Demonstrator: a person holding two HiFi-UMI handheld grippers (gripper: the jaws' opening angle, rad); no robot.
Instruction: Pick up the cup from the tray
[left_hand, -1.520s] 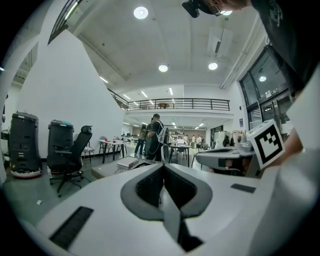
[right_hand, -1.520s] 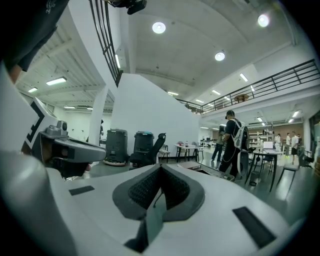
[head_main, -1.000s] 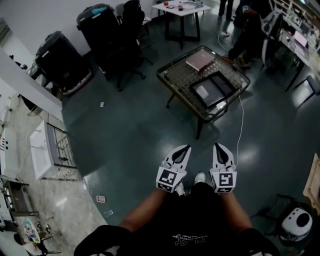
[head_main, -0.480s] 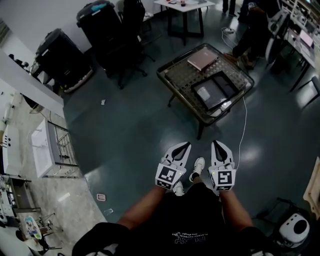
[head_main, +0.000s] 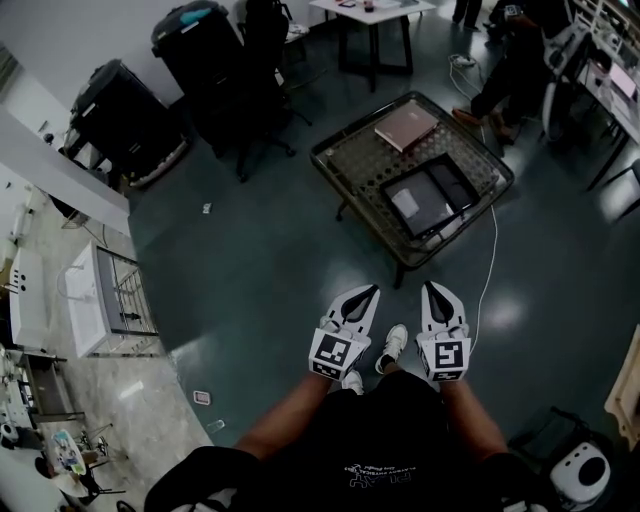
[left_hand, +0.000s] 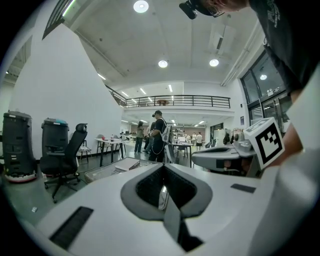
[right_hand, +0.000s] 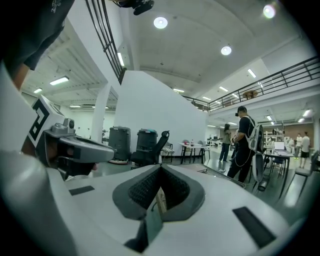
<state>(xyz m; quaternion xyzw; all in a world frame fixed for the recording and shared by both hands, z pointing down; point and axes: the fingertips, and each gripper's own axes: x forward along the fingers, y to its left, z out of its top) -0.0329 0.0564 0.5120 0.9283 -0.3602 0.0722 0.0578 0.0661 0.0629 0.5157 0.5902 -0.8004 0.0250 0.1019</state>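
Note:
No cup and no tray can be made out in any view. Both grippers hang side by side in front of the person's body, over the dark floor. My left gripper (head_main: 372, 291) is shut, its jaws meeting in a point with nothing between them (left_hand: 162, 169). My right gripper (head_main: 432, 287) is shut too and holds nothing (right_hand: 159, 171). In each gripper view the other gripper shows at the side. A low table (head_main: 338, 152) stands about a step ahead of the grippers.
On the low table lie a pink book (head_main: 405, 125) and dark flat devices (head_main: 432, 195); a white cable (head_main: 490, 262) trails from it. Two black bins (head_main: 120, 115), an office chair (head_main: 255, 90), a wire rack (head_main: 115, 300) and a standing person (left_hand: 159, 134) surround the open floor.
The person's white shoe has stepped forward between the grippers and the view has shifted a little. Both grippers stay shut and side by side.

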